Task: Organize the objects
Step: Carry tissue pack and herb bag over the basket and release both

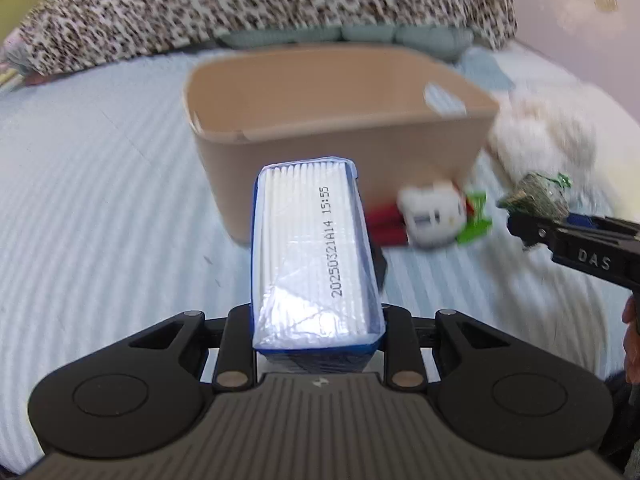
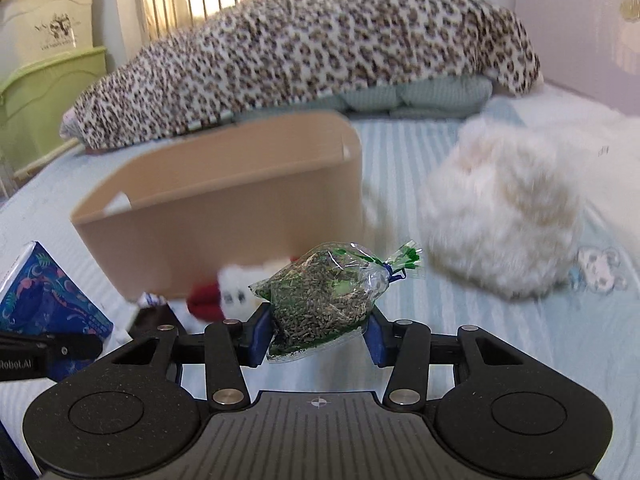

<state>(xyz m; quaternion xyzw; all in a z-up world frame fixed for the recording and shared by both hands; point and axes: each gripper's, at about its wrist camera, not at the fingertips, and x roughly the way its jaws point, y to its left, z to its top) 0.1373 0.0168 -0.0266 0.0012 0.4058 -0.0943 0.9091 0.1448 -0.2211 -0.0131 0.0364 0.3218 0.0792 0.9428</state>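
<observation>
My left gripper [image 1: 316, 312] is shut on a blue-edged box of cotton swabs [image 1: 314, 256] and holds it in front of the beige plastic bin [image 1: 340, 152], above the bed. The box also shows in the right wrist view [image 2: 44, 292] at the left. My right gripper [image 2: 320, 320] is shut on a clear bag of dried herbs [image 2: 320, 292] with a green tie. In the left wrist view that bag [image 1: 538, 196] hangs to the right of the bin. The bin in the right wrist view [image 2: 224, 216] stands just ahead to the left.
A small white and red plush toy [image 1: 432, 216] lies against the bin's near right corner. A fluffy white plush [image 2: 504, 216] sits to the right. A leopard-print blanket [image 2: 304, 52] and pillows lie behind the bin. The bedsheet [image 1: 100, 200] is pale blue and striped.
</observation>
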